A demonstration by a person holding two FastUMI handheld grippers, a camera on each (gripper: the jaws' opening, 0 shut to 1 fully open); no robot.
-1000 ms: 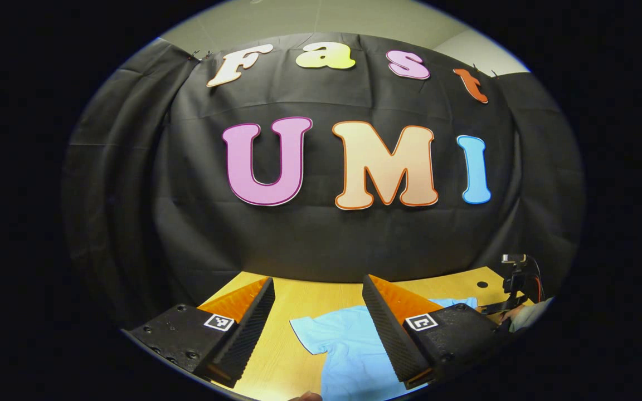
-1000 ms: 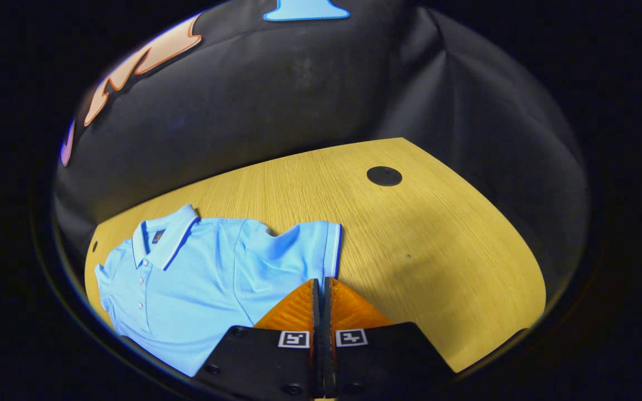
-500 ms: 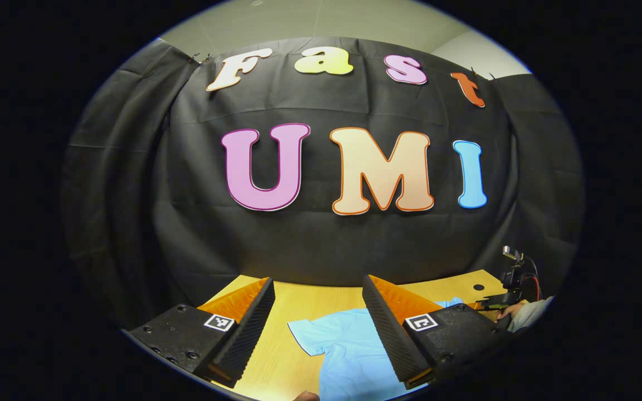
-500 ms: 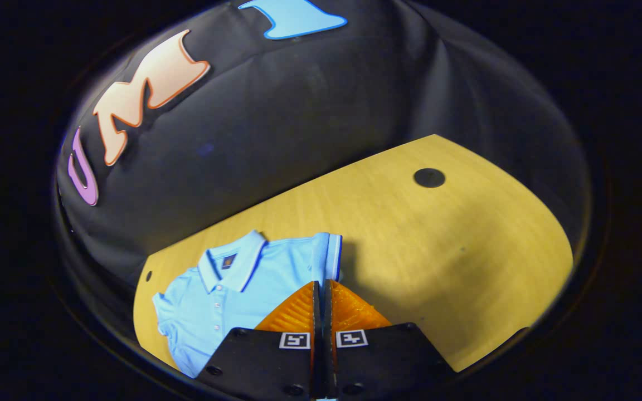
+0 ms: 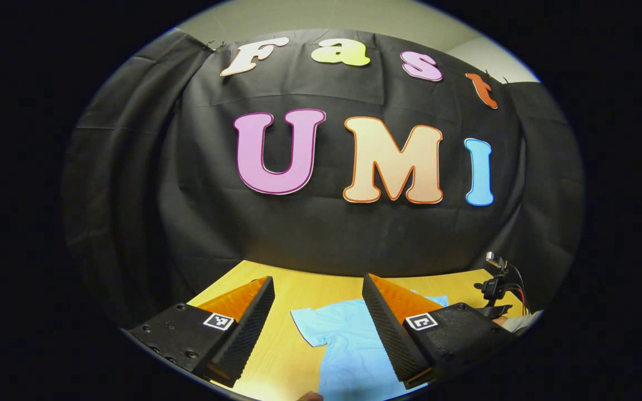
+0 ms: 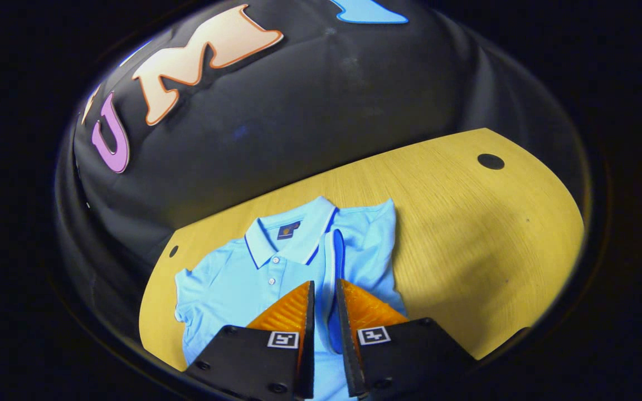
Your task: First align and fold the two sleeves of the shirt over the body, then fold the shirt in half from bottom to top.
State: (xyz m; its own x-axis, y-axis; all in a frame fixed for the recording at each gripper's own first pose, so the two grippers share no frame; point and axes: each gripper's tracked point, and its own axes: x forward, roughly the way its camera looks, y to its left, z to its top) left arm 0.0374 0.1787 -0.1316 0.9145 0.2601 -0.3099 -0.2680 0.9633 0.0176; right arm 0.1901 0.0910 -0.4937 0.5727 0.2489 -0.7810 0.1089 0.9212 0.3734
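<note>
- Right gripper (image 6: 324,295) slightly parted, sleeve (image 6: 333,262) between its fingers, contact unclear
- Left gripper (image 5: 318,298) wide apart, empty, above shirt (image 6: 243,273)
- Shirt flat on wooden counter (image 6: 466,223)

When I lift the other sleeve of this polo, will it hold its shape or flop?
Likely flop: the shirt is thin knit, and the sleeve folded over between the right gripper fingers drapes and creases. It probably slides easily on the smooth wooden table. The collar looks somewhat stiffer.

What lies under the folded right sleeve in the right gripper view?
The sleeve lies over the shirt body, beside the collar. Fabric beneath it is covered, as is the table below.
</note>
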